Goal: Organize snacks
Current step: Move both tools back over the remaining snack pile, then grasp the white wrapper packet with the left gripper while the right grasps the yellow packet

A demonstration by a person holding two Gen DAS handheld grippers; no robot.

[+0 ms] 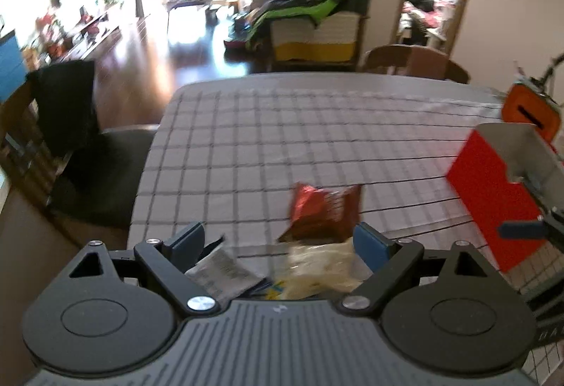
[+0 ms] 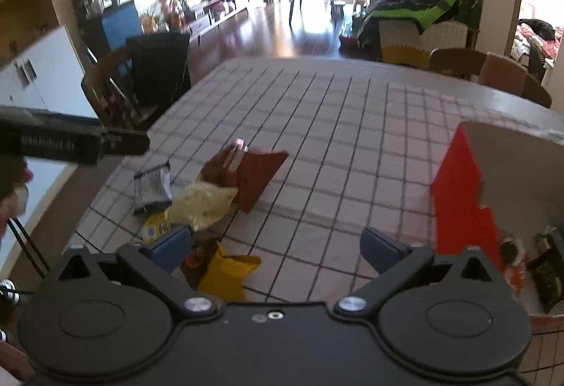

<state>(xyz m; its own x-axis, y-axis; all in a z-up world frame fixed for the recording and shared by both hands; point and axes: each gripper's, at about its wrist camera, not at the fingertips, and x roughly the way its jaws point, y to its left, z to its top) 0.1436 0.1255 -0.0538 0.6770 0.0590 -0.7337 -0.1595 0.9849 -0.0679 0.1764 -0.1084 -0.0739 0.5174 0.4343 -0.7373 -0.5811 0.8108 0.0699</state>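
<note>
Both grippers hang over a checked tablecloth with their jaws spread and nothing between the pads. From the left wrist view, the left gripper points down at a small heap of snacks at the near edge of the table: a grey packet at its seven o'clock, a pale yellow bag at five o'clock, and a red-brown bag just beyond at twelve o'clock. The yellow bag lies partly between the spread pads, but neither pad presses on it.

To the right, at three o'clock from the heap, stands an open red box with a grey inside. From the right wrist view, the right gripper is released too, with a bright yellow packet at its seven o'clock and the box at three o'clock, well apart from the heap. A few dark and red packets already lie in the box.

The step in hand looks like a reach for the next snack, probably by the left gripper. That calls for lowering the pads around one bag only, likely the yellow one, closing gently on its crinkly edge, then carrying it across to the box.
</note>
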